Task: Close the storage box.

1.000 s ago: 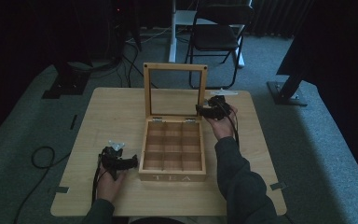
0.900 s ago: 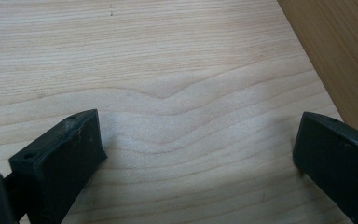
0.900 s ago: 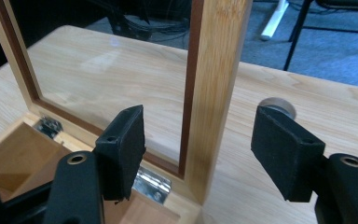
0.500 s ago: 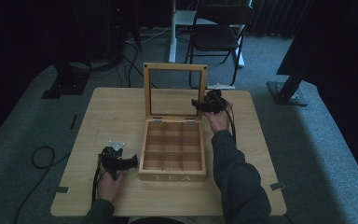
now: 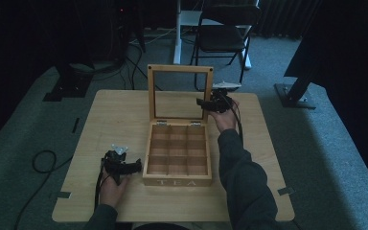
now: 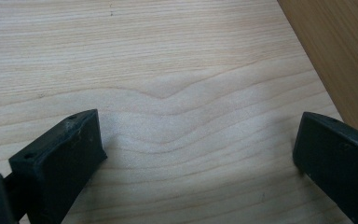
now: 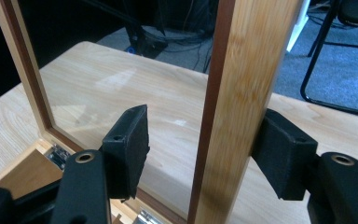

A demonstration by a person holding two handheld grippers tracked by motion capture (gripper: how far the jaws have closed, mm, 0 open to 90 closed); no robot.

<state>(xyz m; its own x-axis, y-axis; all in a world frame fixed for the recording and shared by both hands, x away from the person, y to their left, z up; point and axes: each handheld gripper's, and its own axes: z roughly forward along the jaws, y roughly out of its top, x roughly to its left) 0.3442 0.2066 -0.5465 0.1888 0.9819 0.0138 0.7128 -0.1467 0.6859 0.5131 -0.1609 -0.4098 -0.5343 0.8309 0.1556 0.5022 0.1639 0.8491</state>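
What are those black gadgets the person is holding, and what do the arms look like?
Each hand carries a black two-jaw tool. The left gripper has a grey three-cornered plate on top and a dark cable trailing toward the table's near edge. The right gripper also trails a dark cable. Up close, the jaws are chunky black blocks with small screw holes. The right arm wears a dark long sleeve.

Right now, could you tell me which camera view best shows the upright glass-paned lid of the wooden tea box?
The high view: the whole glass-paned wooden lid stands open above the wooden tea box. The right gripper view shows one frame edge up close between the right gripper jaws. The left gripper view catches the box wall, not the lid.
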